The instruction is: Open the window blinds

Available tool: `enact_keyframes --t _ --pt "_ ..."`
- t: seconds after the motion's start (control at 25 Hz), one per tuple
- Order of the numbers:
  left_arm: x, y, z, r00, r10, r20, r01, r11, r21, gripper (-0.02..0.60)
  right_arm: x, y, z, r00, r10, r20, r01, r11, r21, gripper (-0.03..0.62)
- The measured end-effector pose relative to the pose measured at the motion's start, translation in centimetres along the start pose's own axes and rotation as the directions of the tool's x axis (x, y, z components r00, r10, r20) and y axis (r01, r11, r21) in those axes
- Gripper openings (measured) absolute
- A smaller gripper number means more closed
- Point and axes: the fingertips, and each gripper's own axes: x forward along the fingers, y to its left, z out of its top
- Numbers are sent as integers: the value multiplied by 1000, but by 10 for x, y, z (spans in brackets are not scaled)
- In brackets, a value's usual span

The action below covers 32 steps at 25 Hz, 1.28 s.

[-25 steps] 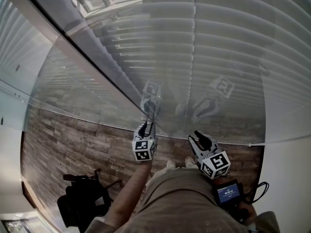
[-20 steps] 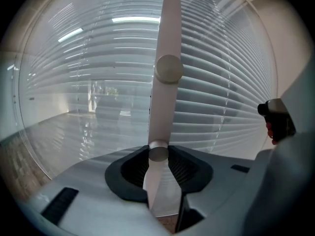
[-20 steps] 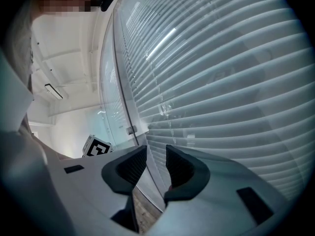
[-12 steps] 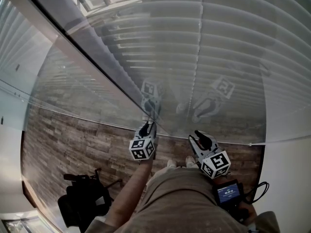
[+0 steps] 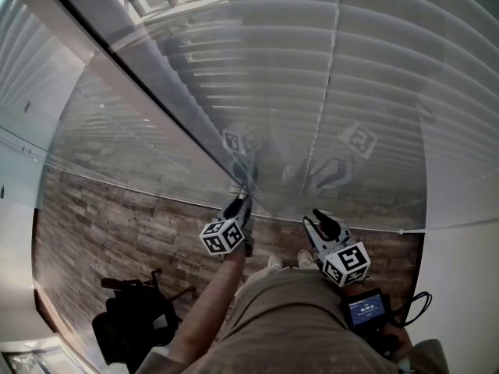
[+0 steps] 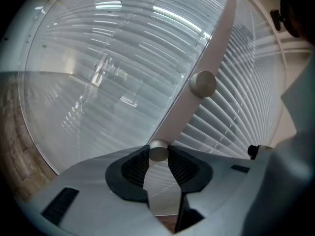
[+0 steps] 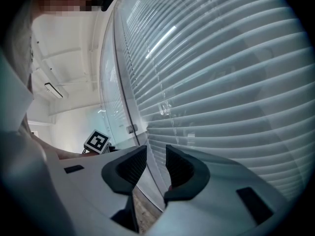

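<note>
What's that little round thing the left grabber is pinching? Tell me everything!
The knob is small, round and looks like dull silvery metal. It sticks out from a pale frame bar beside the blinds. The left gripper's dark ribbed pads press on both its sides. A second knob like it sits farther along the bar.

left gripper [image 5: 240,203] tilted, clamped on knob [image 6: 158,150]; right gripper [image 7: 155,156] beside it, jaws apart.

looks like an office or commercial interior here: tall glass partitions [image 5: 148,139] sweep across the upper frame, slatted blinds [image 5: 374,84] hang behind the glass, grey-brown plank floor [image 5: 117,232] at lower left, and the right gripper view catches a white ceiling [image 7: 69,43] with a strip light [image 7: 51,90] at left.
</note>
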Motion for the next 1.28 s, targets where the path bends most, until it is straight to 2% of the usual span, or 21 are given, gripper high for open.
enact_keyframes --t 0.36,0.68,0.76,0.96,1.16,1.24,1.28 --pt "0 2 -1 998 -66 25 69 986 -149 133 1 2 1 1000 7 0 -7 1000 -6 126" --pt "1 7 -2 994 -103 49 112 959 -261 133 -1 1 1 1000 6 0 -6 1000 -6 126" --pt "1 4 0 990 -123 65 137 944 -301 134 -1 1 1 1000 6 1 -6 1000 -5 126" --pt "1 2 2 978 -173 114 205 888 -412 133 -3 1 1 1000 5 1 -5 1000 -6 126" --pt "1 4 3 973 -193 126 230 858 -458 133 -3 2 1 1000 5 3 -5 1000 -7 126" --pt "1 4 3 974 -187 128 225 863 -452 134 -4 2 1 1000 5 3 -5 1000 -7 126" --pt "1 4 3 977 -173 122 209 880 -426 134 -4 2 1 1000 5 3 -5 1000 -7 126"
